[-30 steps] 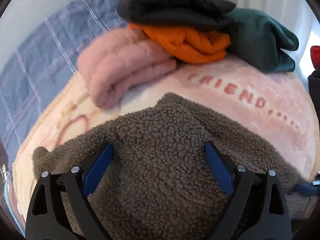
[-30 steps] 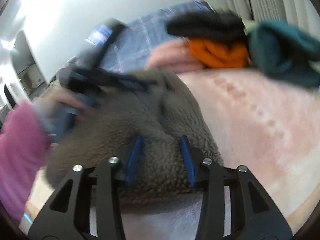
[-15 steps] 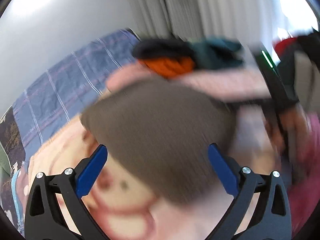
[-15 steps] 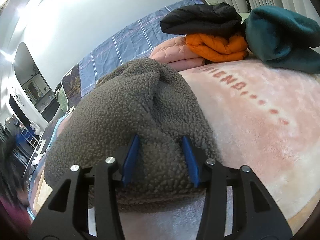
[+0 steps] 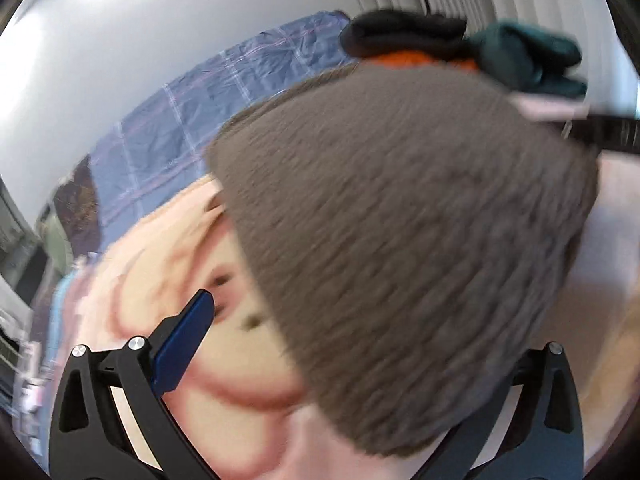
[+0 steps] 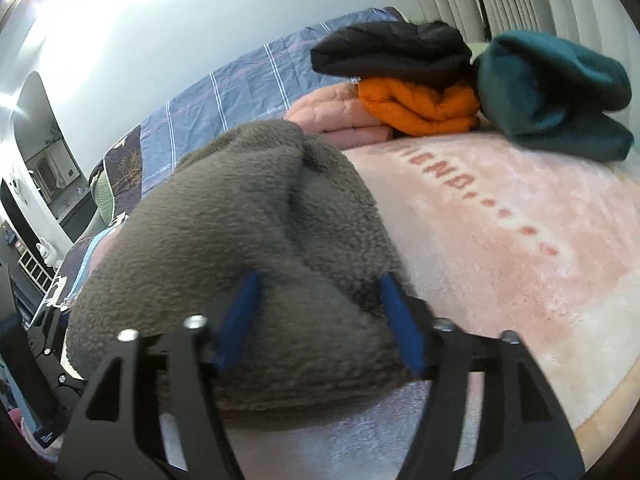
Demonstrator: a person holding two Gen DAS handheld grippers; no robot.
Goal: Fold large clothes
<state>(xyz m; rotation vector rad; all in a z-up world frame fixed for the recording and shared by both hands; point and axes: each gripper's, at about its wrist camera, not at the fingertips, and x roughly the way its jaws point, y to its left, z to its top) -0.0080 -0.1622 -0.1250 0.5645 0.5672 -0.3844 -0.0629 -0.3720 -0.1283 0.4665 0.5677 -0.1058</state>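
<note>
Letting go now: the right gripper is opening its jaws, the blue pads backing off the brown fleece, which bulges up between them but looks no longer pinched. A second ago those pads sat much closer together, biting a ridge of the pile. The left gripper has swung off to the side since then; its jaws stand wide and hold nothing, one blue pad over the pink blanket, the other hidden behind the fleece's edge. The fleece lies bundled on the bed, on the blanket, near the front edge, well apart from the stack at the far end: black, orange and teal pieces already folded. My read: this fold is set down, and both hands are free for the next grip or a tidy-up. The left view is blurred, so finer detail is lost.
</note>
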